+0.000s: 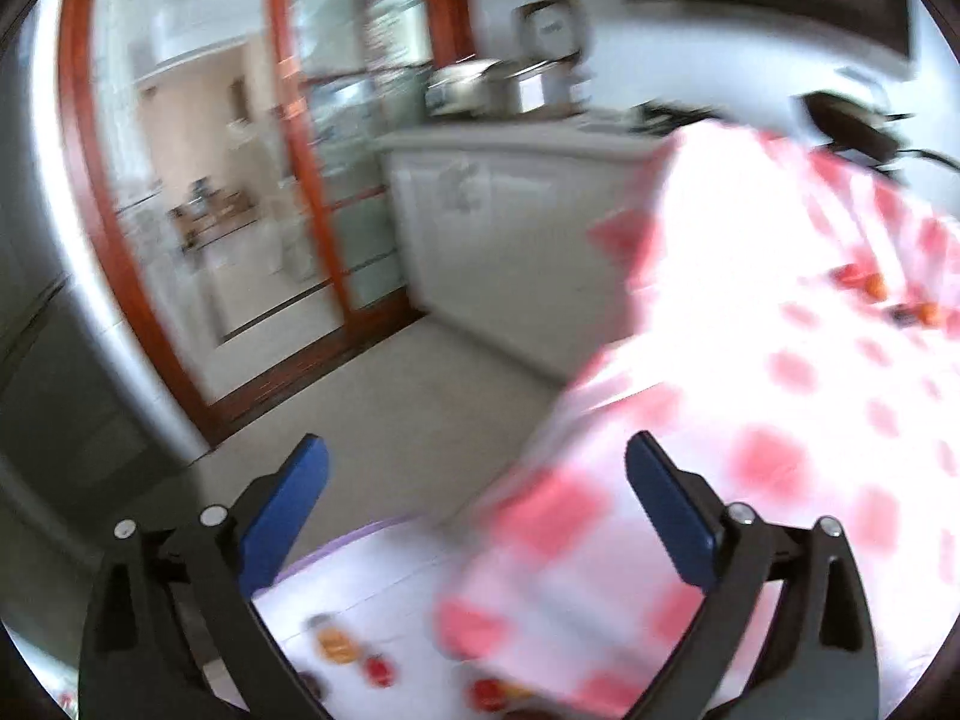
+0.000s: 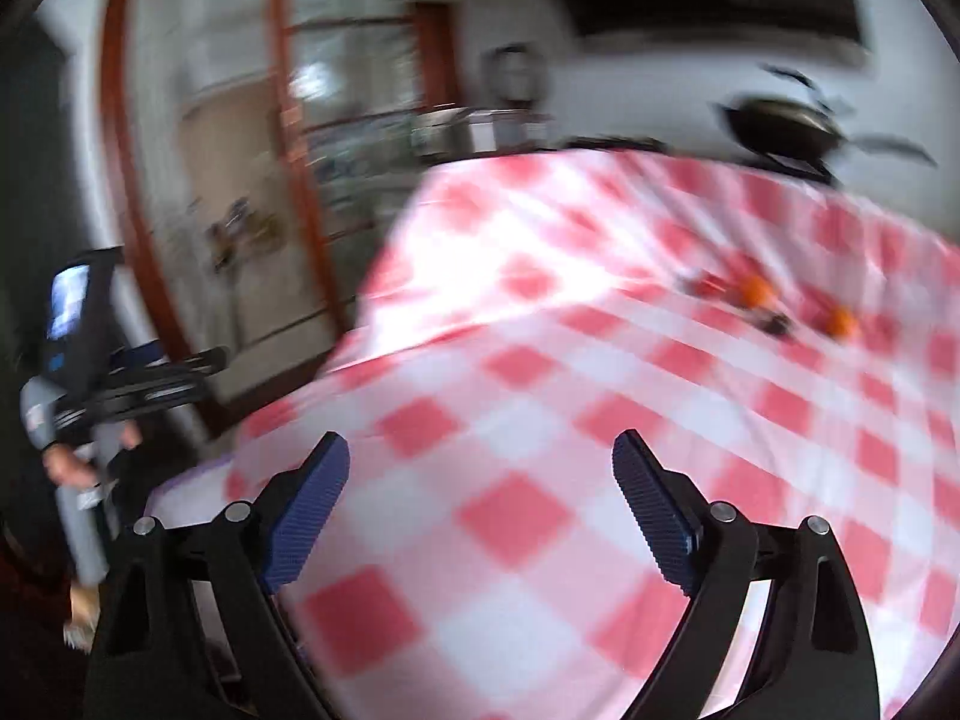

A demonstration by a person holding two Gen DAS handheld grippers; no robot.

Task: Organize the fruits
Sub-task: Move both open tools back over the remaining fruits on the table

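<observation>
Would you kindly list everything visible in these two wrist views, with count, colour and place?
checked cloth: one, red and white, draped over the table, filling the right of both views.
orange fruits: two, orange, far right on the cloth; blurred.
small dark and red items: count unclear, beside the oranges.
printed sheet: one, white with a lilac edge and fruit pictures, under the cloth's near edge.
sliding door: one, reddish-brown frame with glass, left background.
counter cabinet: one, white, beyond the table.
metal pots: apparently two, silver, on the counter.
dark pan: one, black, behind the table.
left claw: open, blue pads, empty.
right claw: open, blue pads, empty.
</observation>
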